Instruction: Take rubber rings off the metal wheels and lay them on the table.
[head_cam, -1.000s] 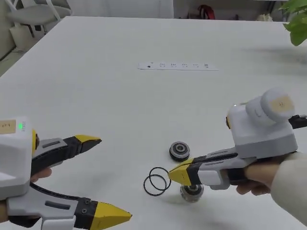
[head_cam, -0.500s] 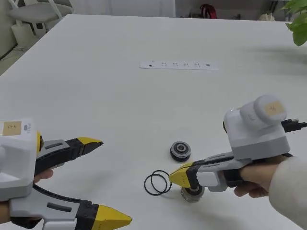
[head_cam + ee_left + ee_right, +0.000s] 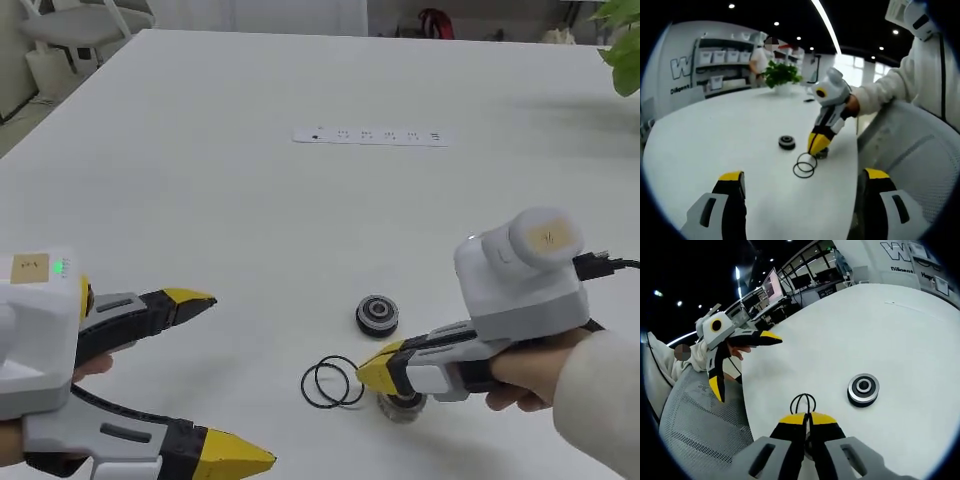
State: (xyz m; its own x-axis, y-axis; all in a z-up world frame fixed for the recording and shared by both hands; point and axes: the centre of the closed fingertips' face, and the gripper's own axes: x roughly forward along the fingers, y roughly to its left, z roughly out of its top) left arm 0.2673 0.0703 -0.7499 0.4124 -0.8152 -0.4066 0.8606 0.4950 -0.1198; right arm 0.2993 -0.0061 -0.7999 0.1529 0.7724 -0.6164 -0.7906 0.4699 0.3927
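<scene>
— Jaws first: how do they stand?

— On the left gripper (image 3: 222,380) they gape wide at the near side of the table (image 3: 200,180), with nothing between them. On the right gripper (image 3: 375,368) the yellow tips are pressed together and point down at the table.

— And the rings?

— Two rings (image 3: 330,382) lie flat on the table, just beside the right gripper's tips, on the side toward the left gripper. In the right gripper view they sit just ahead of the closed tips. In the left gripper view they lie further ahead, about midway between the wide jaws and apart from both.

— The wheels?

— One wheel (image 3: 377,313) lies free on the table, near the rings and just beyond the right gripper. A second wheel (image 3: 402,405) sits under the right gripper's jaws.

— What is hard to read?

— The jaws cover most of the second wheel, so whether the tips nip anything on it cannot be told. Whether either wheel carries a ring cannot be told either.

— Which way do things lie?

— The rings overlap as a pair of loops. In the head view the pair's long axis runs roughly left to right. The free wheel lies flat, hub facing up.
</scene>
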